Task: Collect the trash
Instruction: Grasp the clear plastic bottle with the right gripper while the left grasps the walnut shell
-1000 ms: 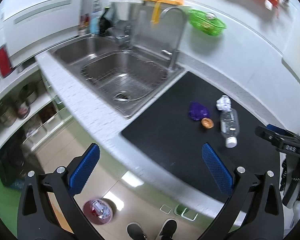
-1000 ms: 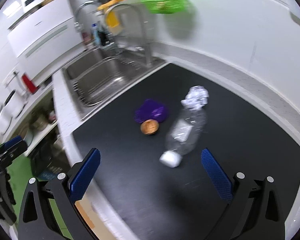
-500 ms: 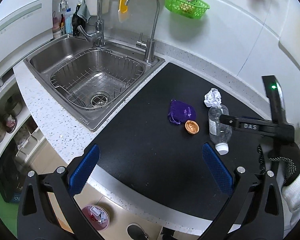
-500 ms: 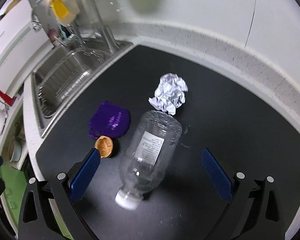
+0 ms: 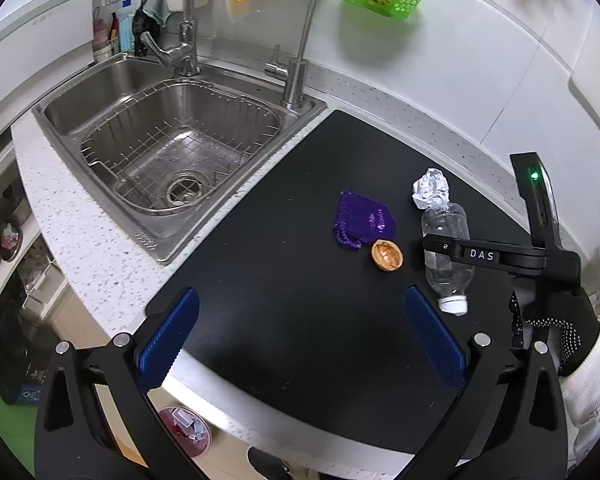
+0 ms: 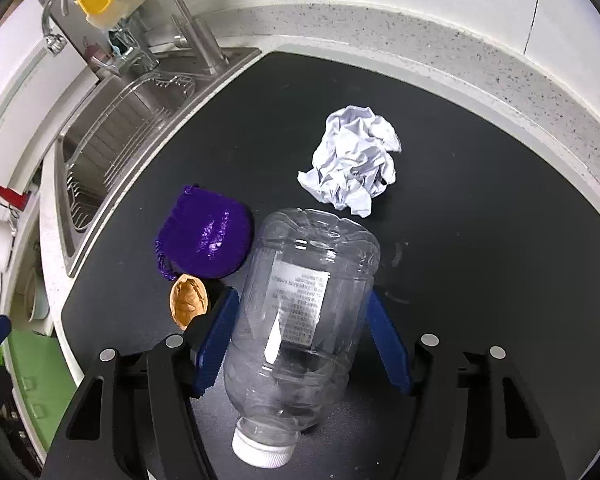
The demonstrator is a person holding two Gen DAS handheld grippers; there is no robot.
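The right claw [image 6: 302, 336] straddles a bottle [image 6: 300, 320] lying on the worktop [image 6: 480, 280], pads beside it, contact unclear. The left claw [image 5: 300, 338] hangs spread over the worktop's front edge.

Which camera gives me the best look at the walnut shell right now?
Left wrist: the walnut shell lies fully exposed between the purple pouch and plastic bottle. In the right wrist view, the right gripper finger partly covers it.

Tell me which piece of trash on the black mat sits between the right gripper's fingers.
The clear plastic bottle, lying on its side. The crumpled paper, purple pouch and nutshell lie outside the right gripper.
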